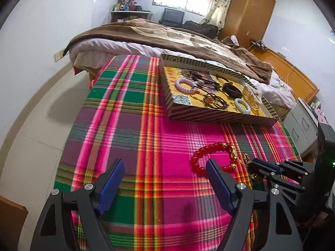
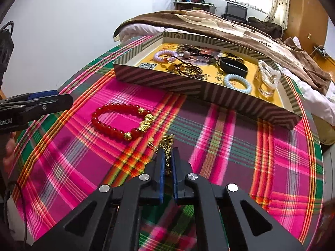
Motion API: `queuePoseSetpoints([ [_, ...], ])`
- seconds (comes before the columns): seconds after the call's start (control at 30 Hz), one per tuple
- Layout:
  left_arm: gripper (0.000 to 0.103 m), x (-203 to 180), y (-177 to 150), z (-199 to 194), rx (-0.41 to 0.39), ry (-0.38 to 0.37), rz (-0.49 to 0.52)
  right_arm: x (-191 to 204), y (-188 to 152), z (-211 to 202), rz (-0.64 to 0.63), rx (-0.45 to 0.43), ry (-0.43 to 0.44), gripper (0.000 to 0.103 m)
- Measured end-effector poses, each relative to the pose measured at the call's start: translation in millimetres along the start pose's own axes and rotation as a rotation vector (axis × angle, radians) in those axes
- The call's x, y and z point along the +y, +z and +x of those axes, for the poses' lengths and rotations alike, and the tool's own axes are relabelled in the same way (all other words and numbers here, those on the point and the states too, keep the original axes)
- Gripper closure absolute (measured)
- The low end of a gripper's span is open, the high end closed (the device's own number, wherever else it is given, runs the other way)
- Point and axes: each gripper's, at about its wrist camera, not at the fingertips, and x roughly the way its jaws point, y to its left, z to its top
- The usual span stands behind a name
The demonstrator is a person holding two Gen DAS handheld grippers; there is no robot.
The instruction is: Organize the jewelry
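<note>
While most of the jewelry already sits in the striped tray (image 2: 201, 90), two pieces are left on the plaid cloth (image 2: 230, 150) covering the table, so the step in hand looks like the pick-up of the gold chain (image 2: 167, 144). The right gripper (image 2: 166, 154) has its jaws drawn narrow around that chain: links show between the blue pads and spill out past the tips toward twelve o'clock, with a small gold charm lying loose on the cloth at about eleven o'clock from the tips. The grip seems to be on only part of the chain, so the next move probably calls for a slow, straight lift to see that the rest follows, then a carry toward one o'clock, over the near wall of the tray, to a bare yellow patch between the blue coil band (image 2: 237, 83) and the dark bangle (image 2: 233, 67). The red bead bracelet (image 1: 213, 156) lies flat, just beside the chain. The left gripper (image 1: 164, 165) holds its jaws wide and empty over the cloth; the bracelet is at roughly one o'clock from them, its near curve hidden behind the right-hand finger, so contact cannot be told. It is likely the left hand's next target.
</note>
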Motion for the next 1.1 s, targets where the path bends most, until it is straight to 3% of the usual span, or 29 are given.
queuePoseSetpoints([
  [0.17, 0.024, -25.5, 6.9, 5.4, 0.017, -0.050, 0.076, -20.9, -5.1, -9.9, 0.079, -0.021, 0.006, 0.098],
  [0.43, 0.024, -88.7, 9.4, 33.7, 0.097, -0.066, 0.230, -48.9, -9.2, -43.3, 0.141, -0.106, -0.007, 0.098],
  [0.83, 0.032, -112.7, 9.0, 66.7, 0.178, -0.024, 0.224, -84.8, -17.4, -60.9, 0.203, -0.154, -0.009, 0.098],
  [0.97, 0.043, -122.9, 9.5, 71.7, 0.173, 0.012, 0.246, -91.6, -20.7, -61.7, 0.220, -0.162, -0.003, 0.098],
  [1.1, 0.066, -127.4, 9.9, 72.3, 0.162, 0.062, 0.255, -95.5, -23.6, -62.3, 0.229, -0.166, 0.002, 0.098],
])
